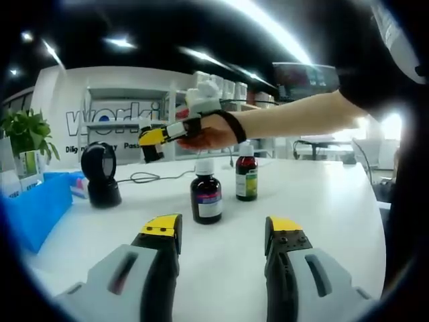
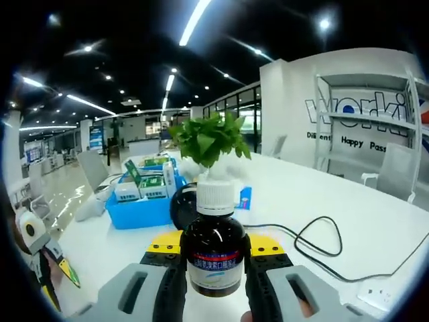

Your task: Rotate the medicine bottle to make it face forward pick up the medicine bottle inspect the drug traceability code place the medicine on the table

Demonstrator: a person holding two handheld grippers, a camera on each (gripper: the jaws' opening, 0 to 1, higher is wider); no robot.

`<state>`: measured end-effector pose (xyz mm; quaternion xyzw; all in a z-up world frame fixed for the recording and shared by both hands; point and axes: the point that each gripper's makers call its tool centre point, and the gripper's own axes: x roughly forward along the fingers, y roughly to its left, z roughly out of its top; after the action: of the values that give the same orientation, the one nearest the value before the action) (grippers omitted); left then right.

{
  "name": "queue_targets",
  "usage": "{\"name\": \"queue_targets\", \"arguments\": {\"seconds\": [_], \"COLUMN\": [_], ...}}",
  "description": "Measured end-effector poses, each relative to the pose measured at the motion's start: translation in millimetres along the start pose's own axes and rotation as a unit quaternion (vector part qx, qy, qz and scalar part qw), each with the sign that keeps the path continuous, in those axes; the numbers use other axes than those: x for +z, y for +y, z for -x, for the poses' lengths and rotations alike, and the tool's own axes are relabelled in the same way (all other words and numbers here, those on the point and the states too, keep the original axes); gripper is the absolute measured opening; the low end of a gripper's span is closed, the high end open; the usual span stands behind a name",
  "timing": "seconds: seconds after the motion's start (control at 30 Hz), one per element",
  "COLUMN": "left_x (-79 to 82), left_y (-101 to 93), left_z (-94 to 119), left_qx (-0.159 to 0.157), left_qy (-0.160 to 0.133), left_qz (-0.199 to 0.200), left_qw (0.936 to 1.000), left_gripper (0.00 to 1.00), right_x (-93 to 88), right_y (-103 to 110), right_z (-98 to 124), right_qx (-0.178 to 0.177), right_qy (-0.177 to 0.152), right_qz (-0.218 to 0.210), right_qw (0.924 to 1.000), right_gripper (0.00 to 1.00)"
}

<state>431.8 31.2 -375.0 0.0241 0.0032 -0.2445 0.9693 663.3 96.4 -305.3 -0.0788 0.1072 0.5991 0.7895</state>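
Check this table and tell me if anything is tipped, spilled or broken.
Nothing stands out. Both dark brown medicine bottles on the white table, the blue-labelled one and the green-labelled one, stand upright with white caps on. No spill shows. The right gripper brackets a bottle.

Bright office lighting, strong fisheye bending in both views

Ceiling light strips (image 2: 194, 23) are glaring overhead, the white table (image 1: 322, 201) is reflecting them evenly with soft shadows, and edges are curving and blurring while the held medicine bottle (image 2: 214, 258) is staying sharp.

Right gripper (image 2: 214, 251) jaws clamping upright medicine bottle (image 2: 214, 251), plant (image 2: 209, 139) behind
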Motion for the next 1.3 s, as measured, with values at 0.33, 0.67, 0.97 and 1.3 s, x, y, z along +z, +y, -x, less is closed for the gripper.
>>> {"name": "queue_targets", "arguments": {"seconds": [0.33,0.67,0.97,1.3], "left_x": [-1.2,-1.9,-2.7,-2.5], "left_y": [0.1,0.4,0.9,0.7], "left_z": [0,-1,-1,-1], "left_qx": [0.000,0.001,0.003,0.003], "left_qy": [0.003,0.004,0.006,0.006], "left_qz": [0.002,0.004,0.003,0.004], "left_qw": [1.0000,1.0000,1.0000,1.0000], "left_gripper": [0.40,0.40,0.40,0.40], "right_x": [-4.7,-9.6,-6.1,-13.1], "right_y": [-4,0,3,9], "right_z": [-4,-11,-14,-16], "right_qx": [0.012,0.026,0.040,0.050], "right_qy": [-0.015,-0.018,-0.032,-0.028], "right_qz": [-0.013,-0.010,-0.017,-0.019], "right_qw": [0.9997,0.9994,0.9985,0.9982], "right_gripper": [0.29,0.28,0.28,0.28]}}
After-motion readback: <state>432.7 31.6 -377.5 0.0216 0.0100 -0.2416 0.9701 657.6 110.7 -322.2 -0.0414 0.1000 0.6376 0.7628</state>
